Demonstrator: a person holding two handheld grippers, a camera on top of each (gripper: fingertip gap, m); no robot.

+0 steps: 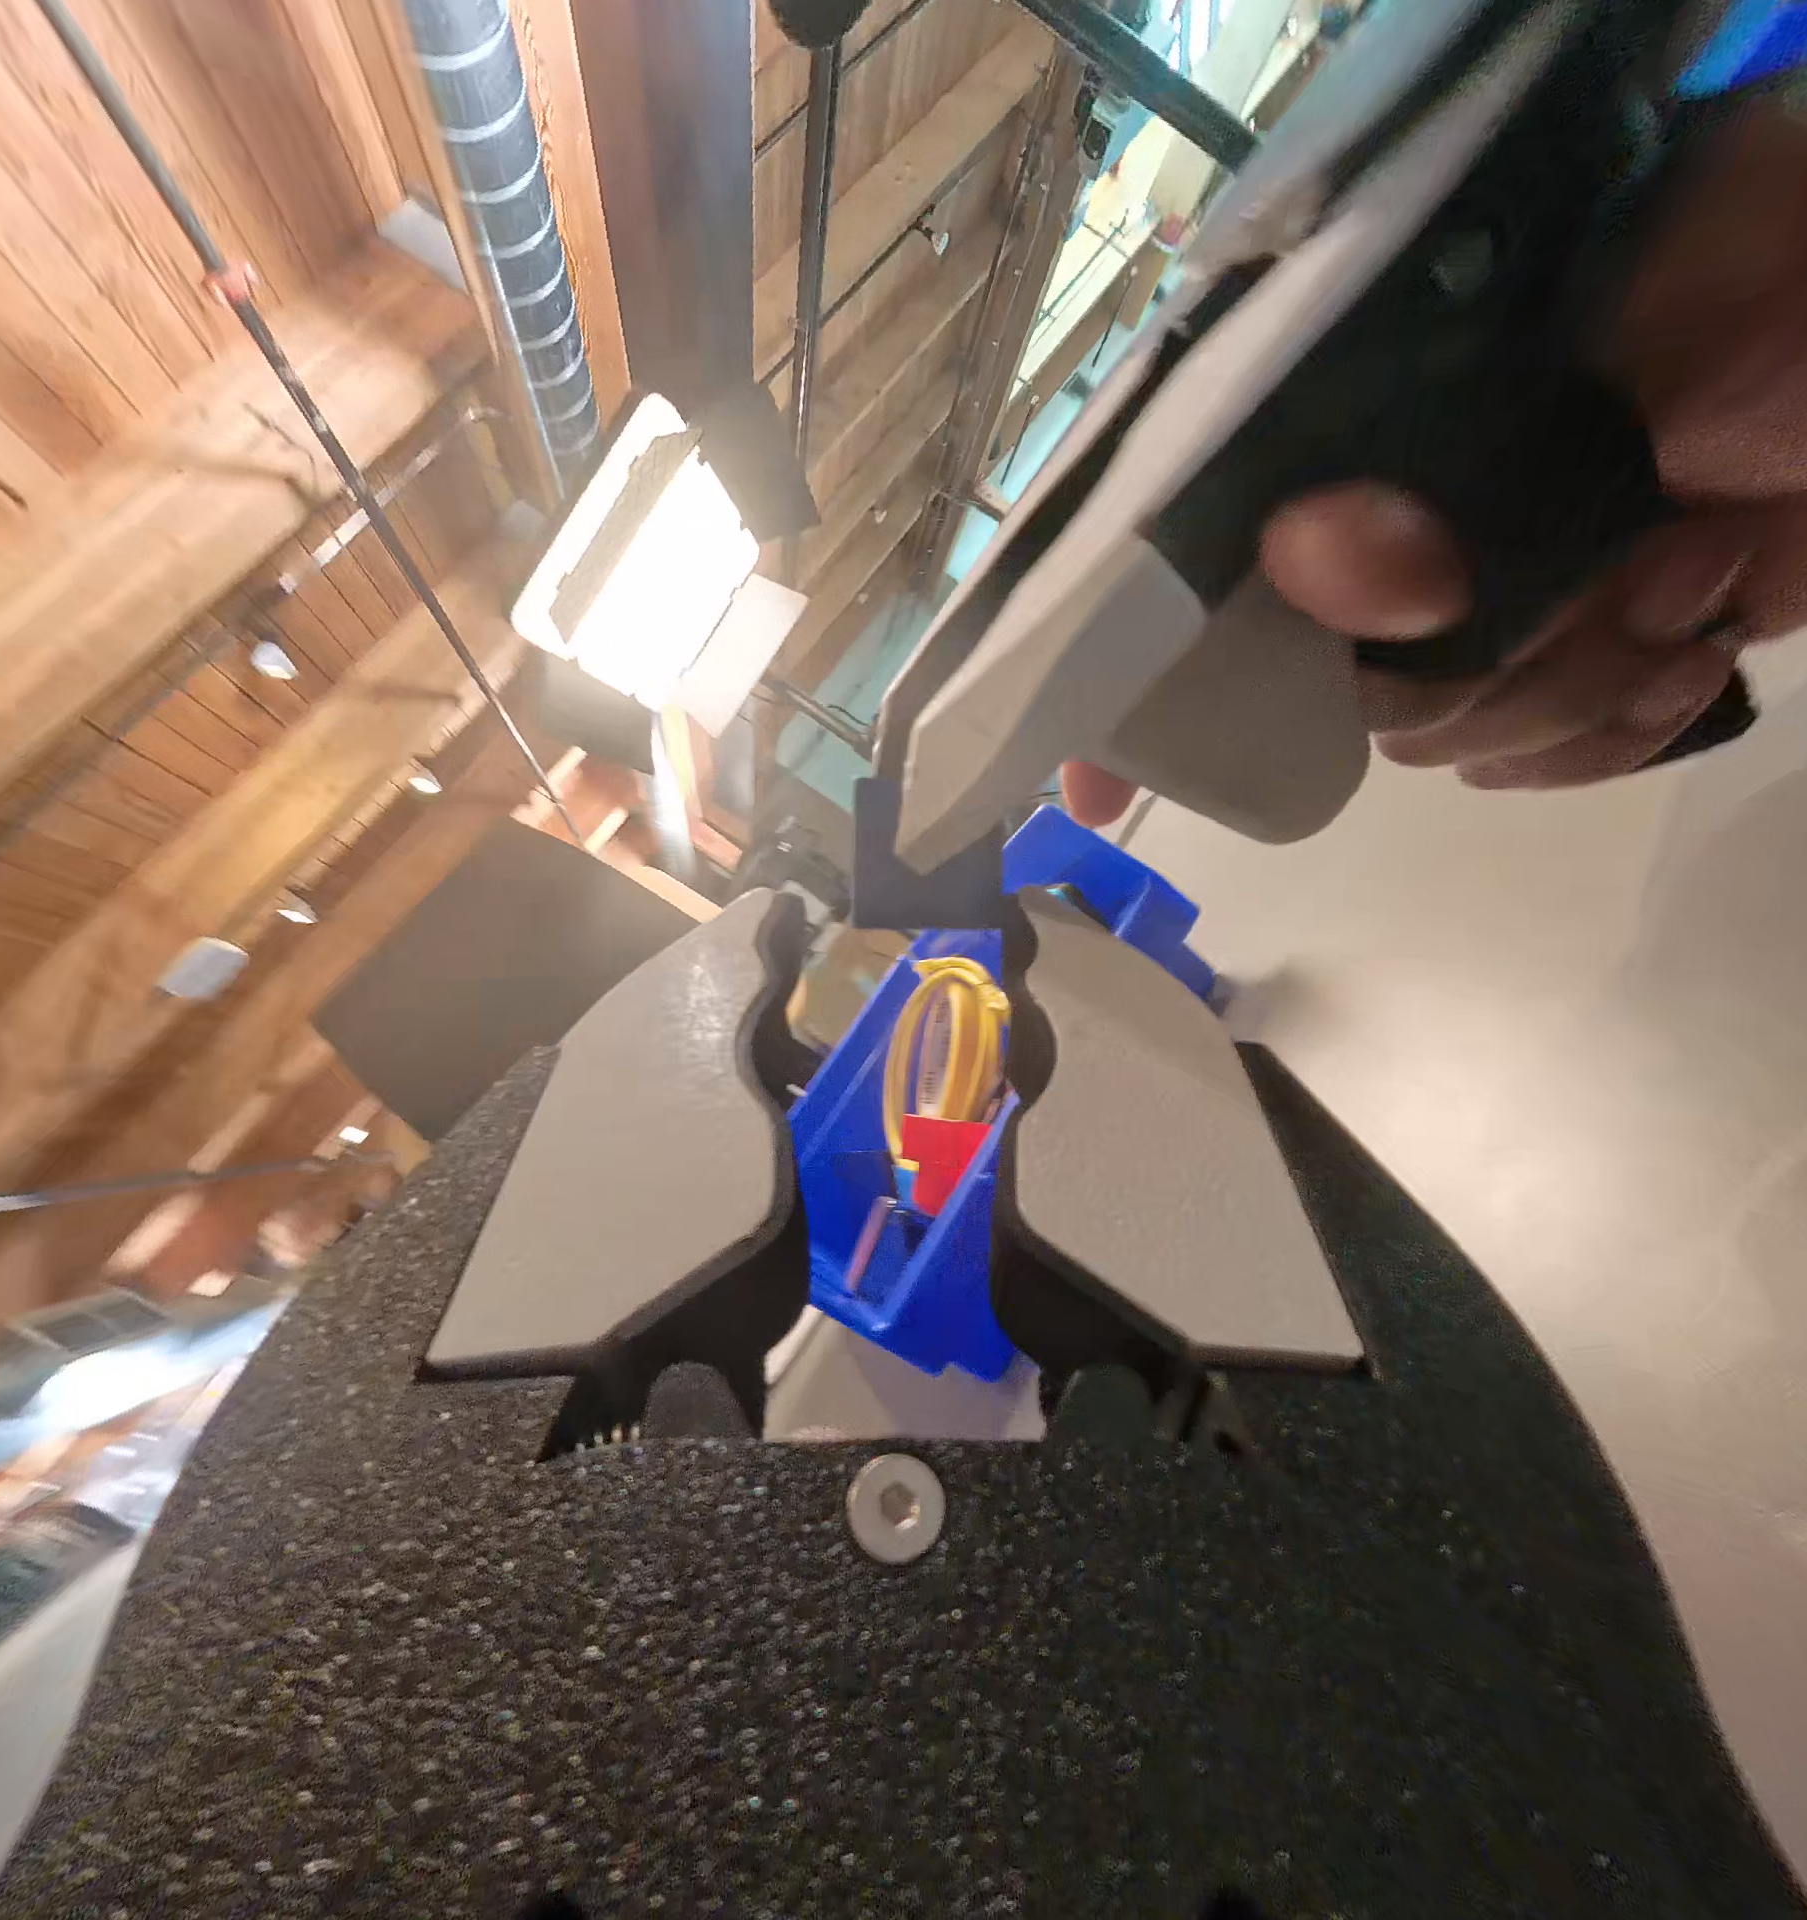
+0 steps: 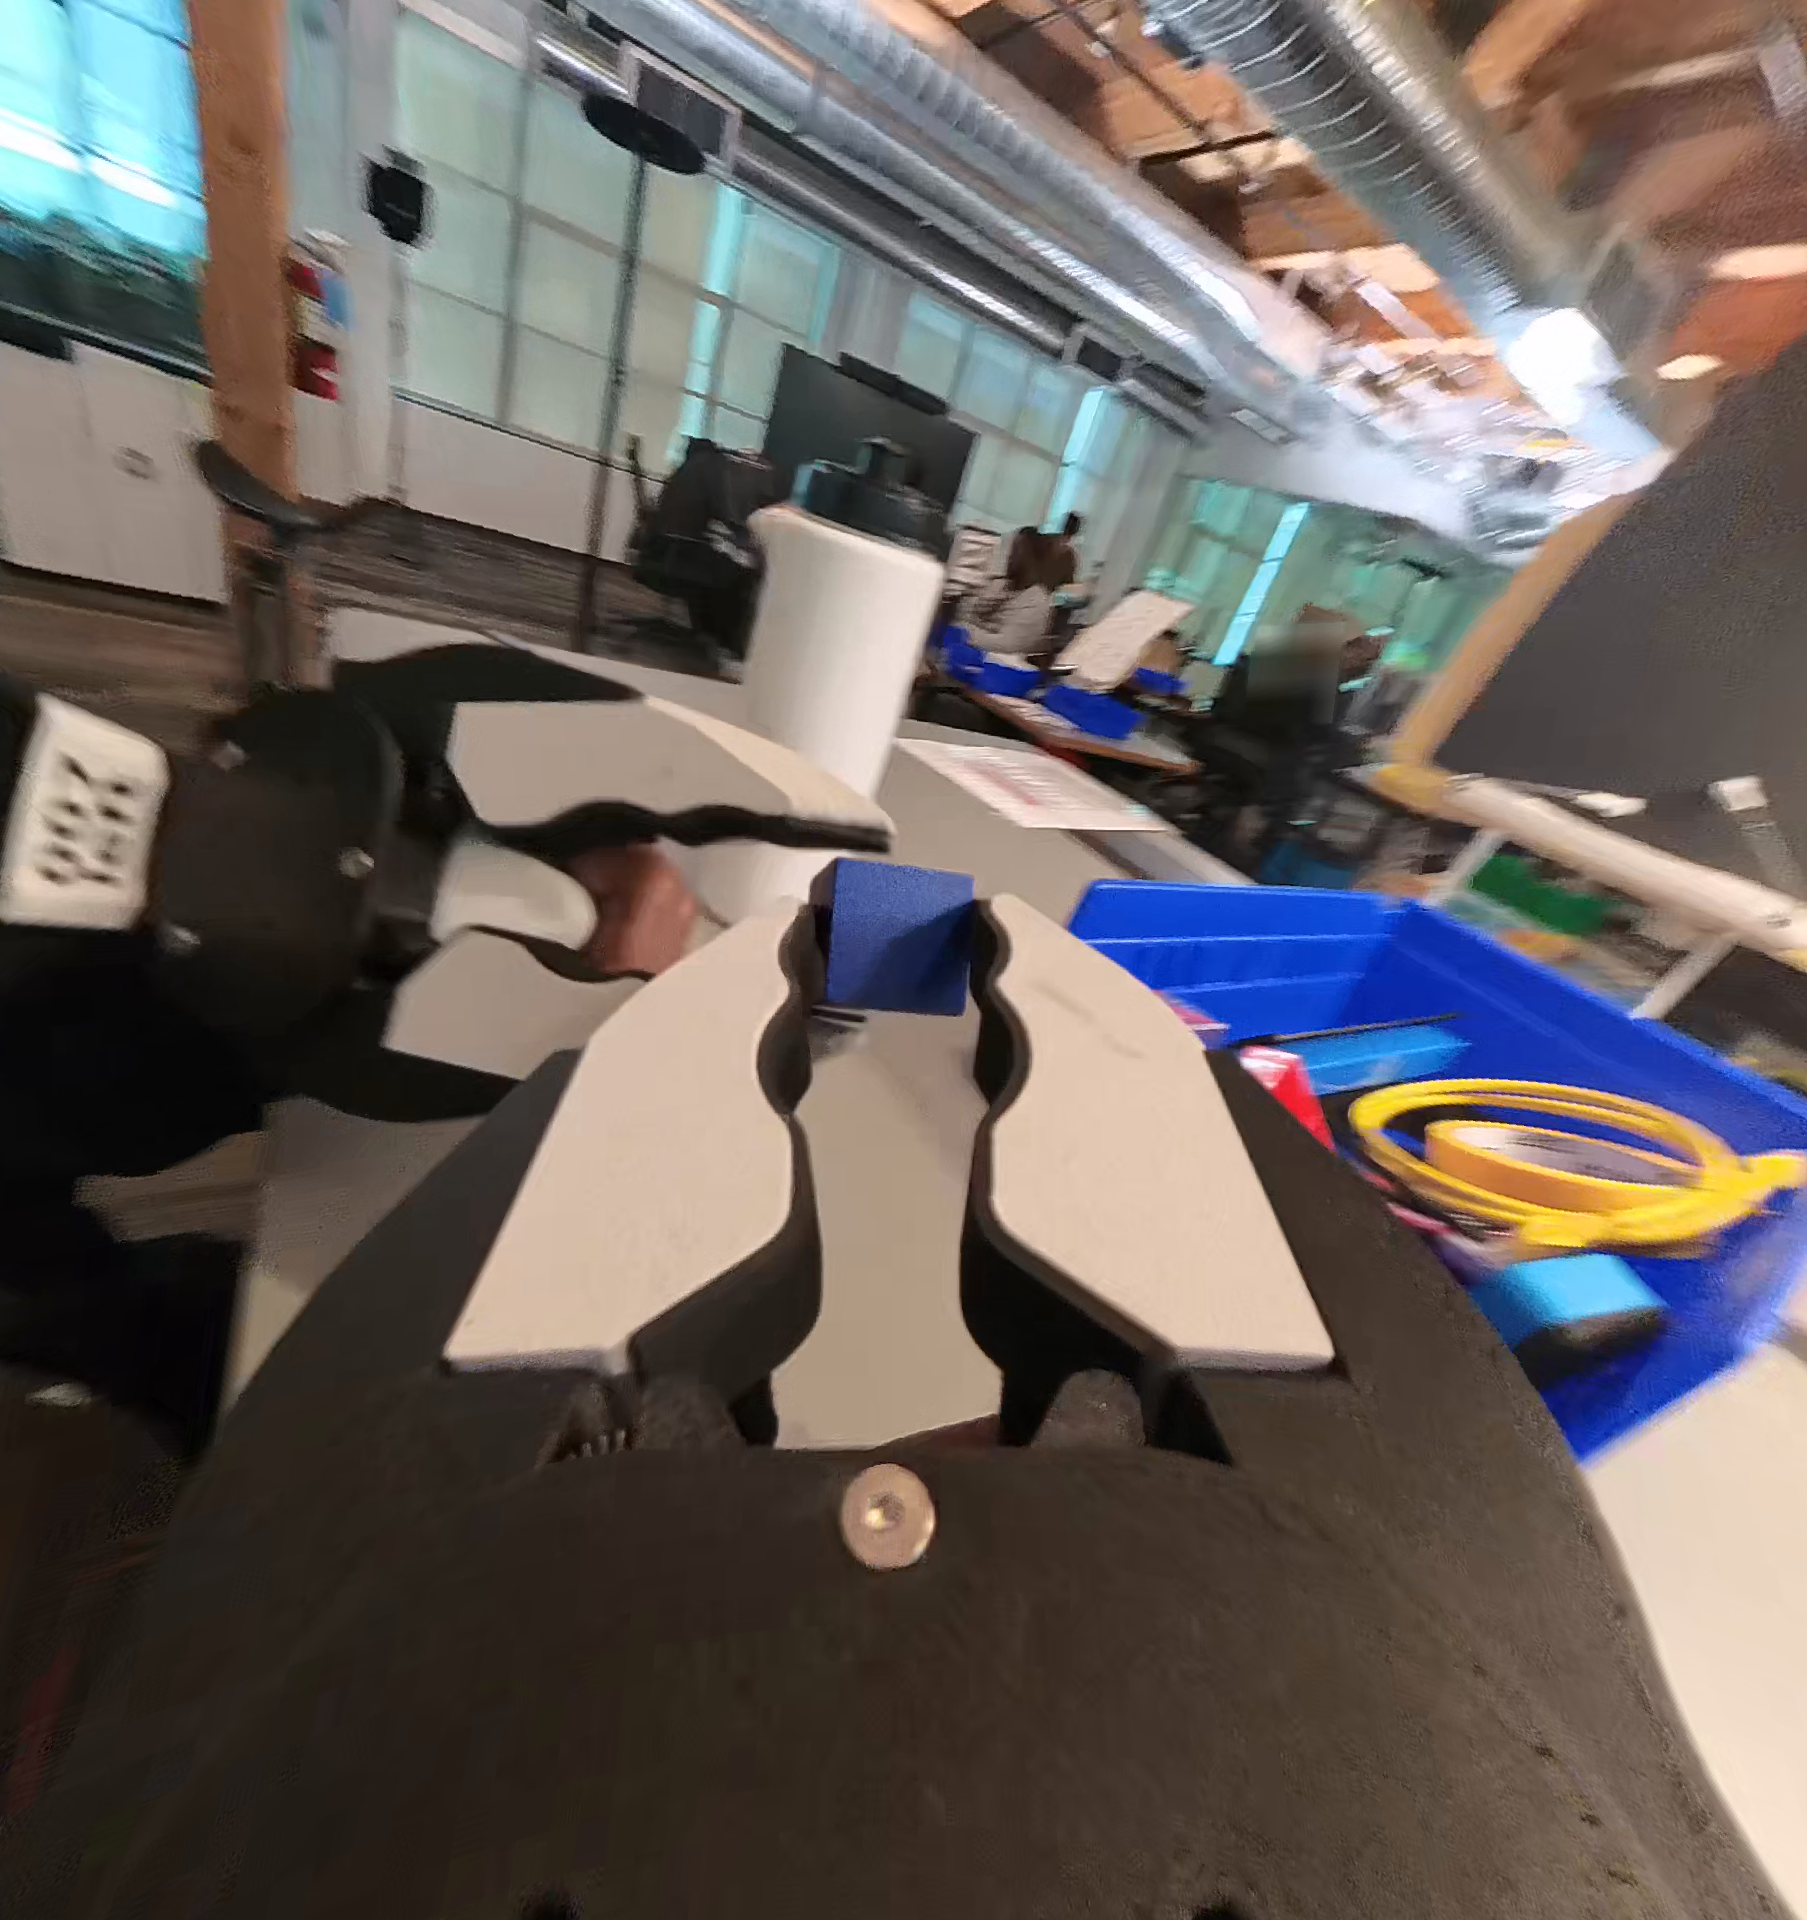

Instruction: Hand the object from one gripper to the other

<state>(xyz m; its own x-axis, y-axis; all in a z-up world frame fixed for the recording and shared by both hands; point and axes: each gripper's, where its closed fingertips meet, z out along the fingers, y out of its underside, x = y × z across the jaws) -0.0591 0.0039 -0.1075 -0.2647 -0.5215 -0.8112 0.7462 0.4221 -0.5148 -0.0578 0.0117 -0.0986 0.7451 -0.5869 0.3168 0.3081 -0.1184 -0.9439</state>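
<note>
Two grippers are seen close together above a grey table [image 2: 1709, 1621]. A dark blue block [image 2: 894, 951] is clamped between the fingertips of the right gripper [image 2: 891, 940] at the centre of the right wrist view; in the left wrist view the same block [image 1: 925, 883] is seen just above centre, past the tips of the left gripper [image 1: 904, 935], whose jaws stand apart with nothing between them. No clear long axis can be made out on the block; it looks roughly cubic, with one corner edge turned toward the right camera. No brand or marking is seen on it. A white tag [image 2: 78, 821] with black characters is fixed to the left gripper's body at the left edge of the right wrist view; its writing is too blurred to be read. A blue bin [image 2: 1564, 997] at the right of that view holds a yellow coiled cable [image 2: 1564, 1174], a yellow tape roll [image 2: 1564, 1169] and a light blue item [image 2: 1564, 1299]. A printed sheet [image 2: 1024, 784] lies beyond, unreadable.
</note>
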